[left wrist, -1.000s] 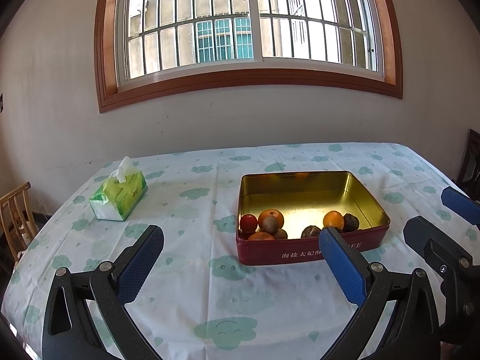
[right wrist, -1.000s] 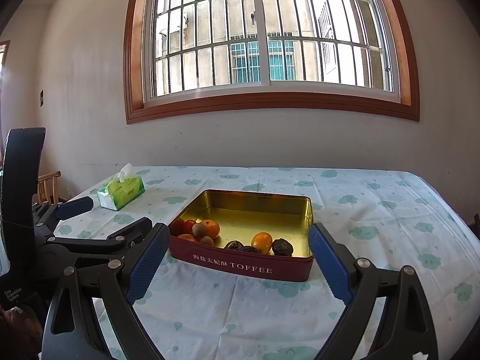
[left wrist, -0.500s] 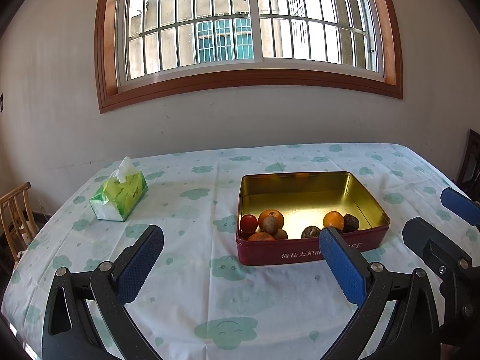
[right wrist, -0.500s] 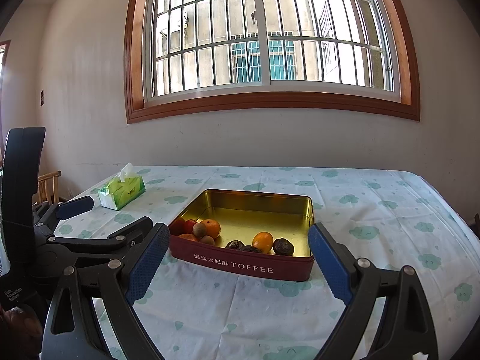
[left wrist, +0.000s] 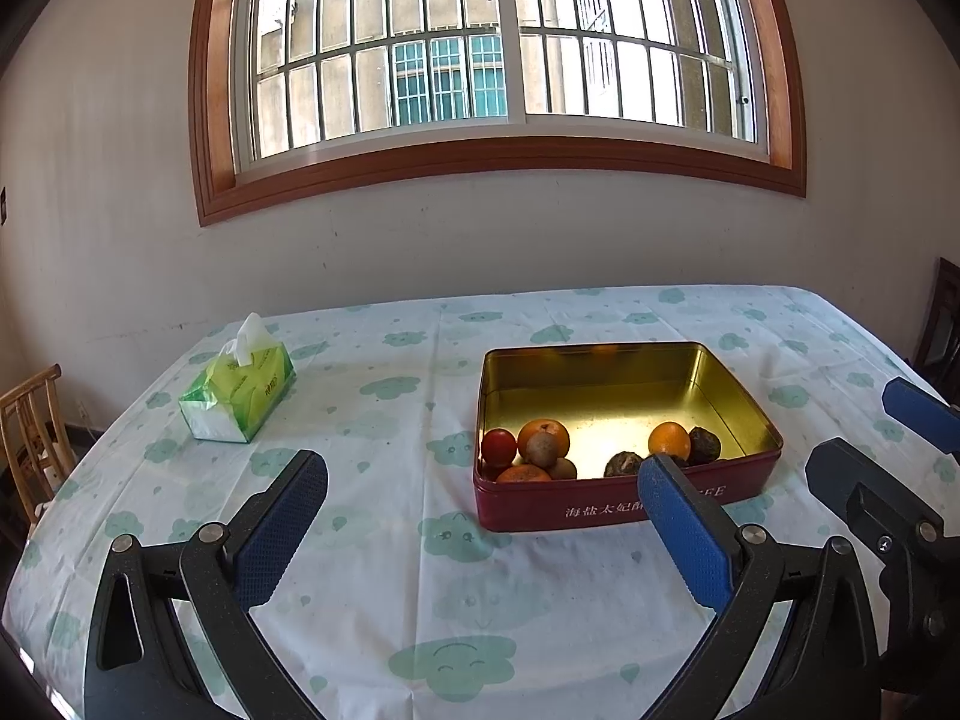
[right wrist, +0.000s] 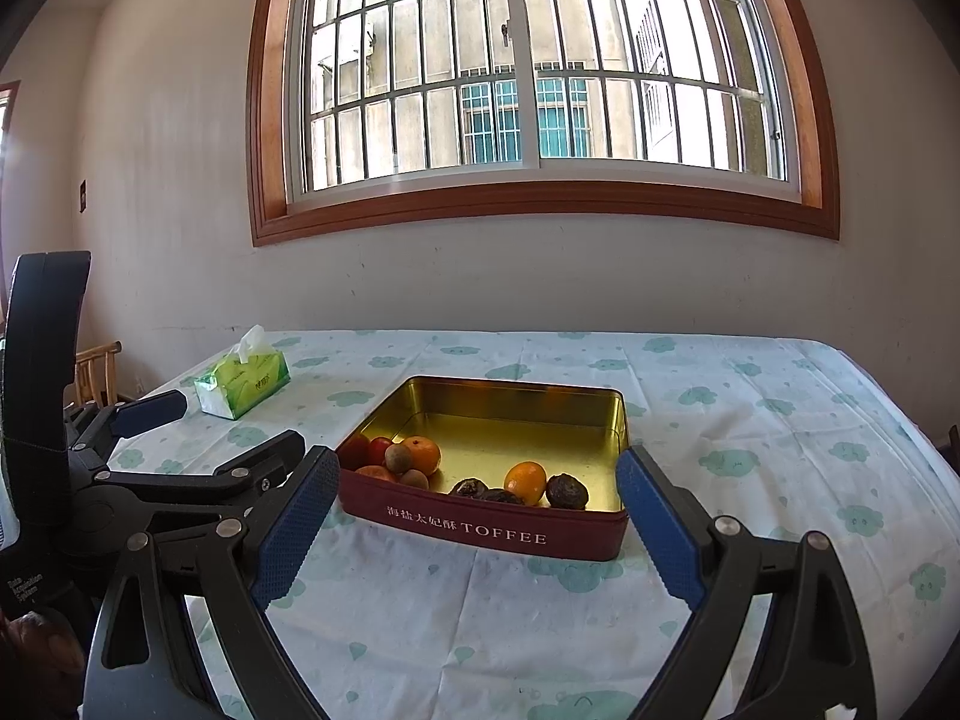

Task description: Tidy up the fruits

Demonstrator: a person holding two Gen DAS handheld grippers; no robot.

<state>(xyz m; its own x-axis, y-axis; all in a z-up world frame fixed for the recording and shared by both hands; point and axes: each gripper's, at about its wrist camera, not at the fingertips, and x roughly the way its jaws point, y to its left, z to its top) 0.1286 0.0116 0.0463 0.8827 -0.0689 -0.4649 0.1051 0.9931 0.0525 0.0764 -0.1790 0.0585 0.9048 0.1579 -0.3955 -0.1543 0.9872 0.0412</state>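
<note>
We hold both grippers with fingers spread and empty above the counter's near edge. The toffee tin [right wrist: 489,483] sits mid-counter, long axis parallel to that edge, fruits [right wrist: 414,459] bunched along its near wall. It lies straight ahead of the right gripper [right wrist: 474,531] and ahead-right of the left gripper [left wrist: 483,534]; we judge the right nearer.

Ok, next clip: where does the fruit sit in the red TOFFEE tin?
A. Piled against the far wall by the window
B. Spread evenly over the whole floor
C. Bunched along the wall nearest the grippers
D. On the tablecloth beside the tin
C: in the tin the fruit crowds the near wall, and the gold floor behind it lies bare.
</note>
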